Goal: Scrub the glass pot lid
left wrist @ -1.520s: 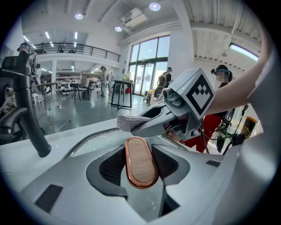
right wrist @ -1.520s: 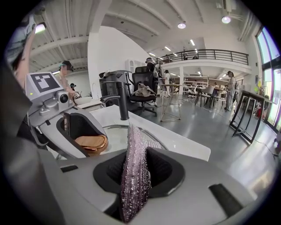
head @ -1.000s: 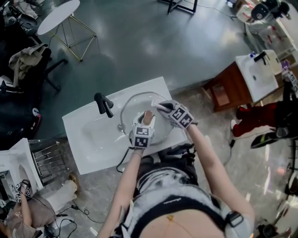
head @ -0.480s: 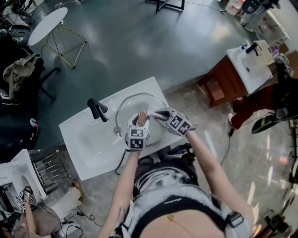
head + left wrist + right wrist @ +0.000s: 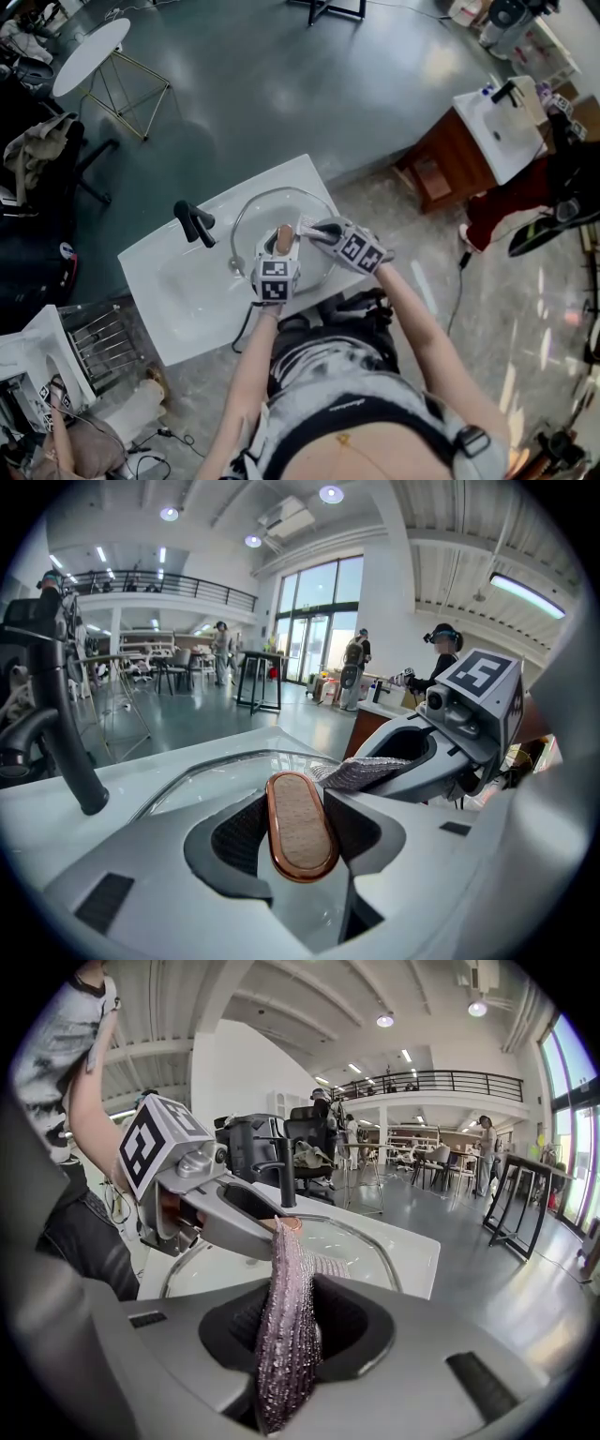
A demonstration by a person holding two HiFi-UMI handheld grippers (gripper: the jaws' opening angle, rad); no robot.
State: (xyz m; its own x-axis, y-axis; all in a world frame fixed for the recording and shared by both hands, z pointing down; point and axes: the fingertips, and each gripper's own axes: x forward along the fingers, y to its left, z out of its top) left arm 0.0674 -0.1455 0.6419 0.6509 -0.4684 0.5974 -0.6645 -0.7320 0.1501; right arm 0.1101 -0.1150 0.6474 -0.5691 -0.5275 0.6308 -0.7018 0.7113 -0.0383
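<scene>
The glass pot lid [image 5: 267,208] lies tilted over the right part of the white sink [image 5: 169,300]. Its oval wooden handle [image 5: 300,829] with a copper rim sits between the jaws of my left gripper [image 5: 296,810], which is shut on it; from above this gripper [image 5: 280,242] is over the lid's middle. My right gripper [image 5: 291,1321] is shut on a grey-purple scrub cloth [image 5: 284,1335]. The cloth's free end [image 5: 361,772] rests on the lid's glass [image 5: 352,1241] just right of the handle. In the head view the right gripper [image 5: 313,228] reaches in from the right.
A black faucet [image 5: 193,223] stands at the sink's back left, close to the lid's rim, and shows as a tall post [image 5: 58,714] in the left gripper view. A second washbasin cabinet [image 5: 487,131] stands far right. A round side table [image 5: 94,42] and chairs are farther off.
The head view has shifted a little, so the sink sits lower left in the picture. Both grippers keep their holds on the handle and the cloth, with hardly any movement over the lid.
</scene>
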